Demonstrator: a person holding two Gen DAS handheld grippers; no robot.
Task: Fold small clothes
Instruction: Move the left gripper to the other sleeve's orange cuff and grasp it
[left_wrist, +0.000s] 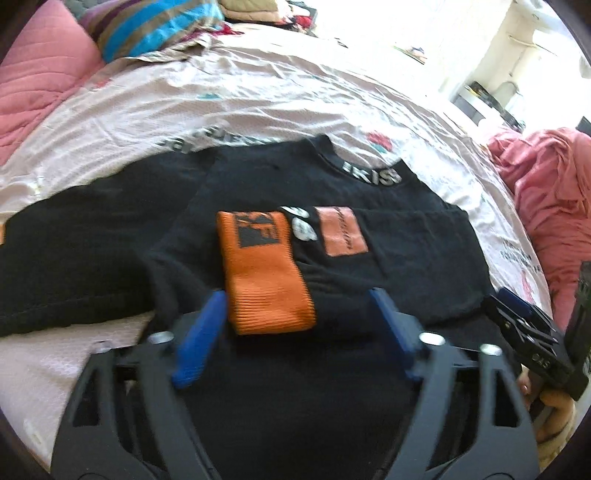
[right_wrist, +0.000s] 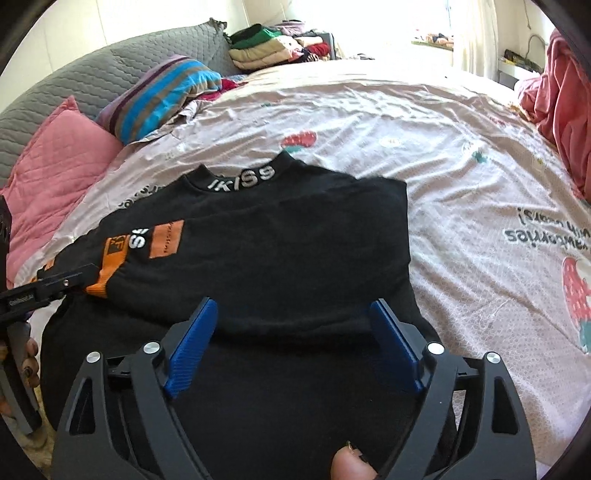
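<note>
A black sweater (left_wrist: 406, 251) lies on the bed, collar lettering (left_wrist: 371, 177) at the far side. One sleeve is folded across the chest, and its orange cuff (left_wrist: 266, 280) rests on the black cloth. My left gripper (left_wrist: 297, 295) is open, with the cuff's near end lying loose between its blue fingers (left_wrist: 201, 336). In the right wrist view the sweater (right_wrist: 295, 236) fills the middle. My right gripper (right_wrist: 293, 303) is open over the folded sleeve's near edge, gripping nothing. The left gripper (right_wrist: 62, 280) shows at the left by the orange cuff (right_wrist: 110, 266).
The strawberry-print bedsheet (right_wrist: 461, 177) stretches right and beyond the sweater. A pink pillow (right_wrist: 55, 158) and a striped pillow (right_wrist: 162, 92) lie at the far left. A pink blanket (right_wrist: 561, 110) heaps at the right. Stacked clothes (right_wrist: 277, 46) sit at the back.
</note>
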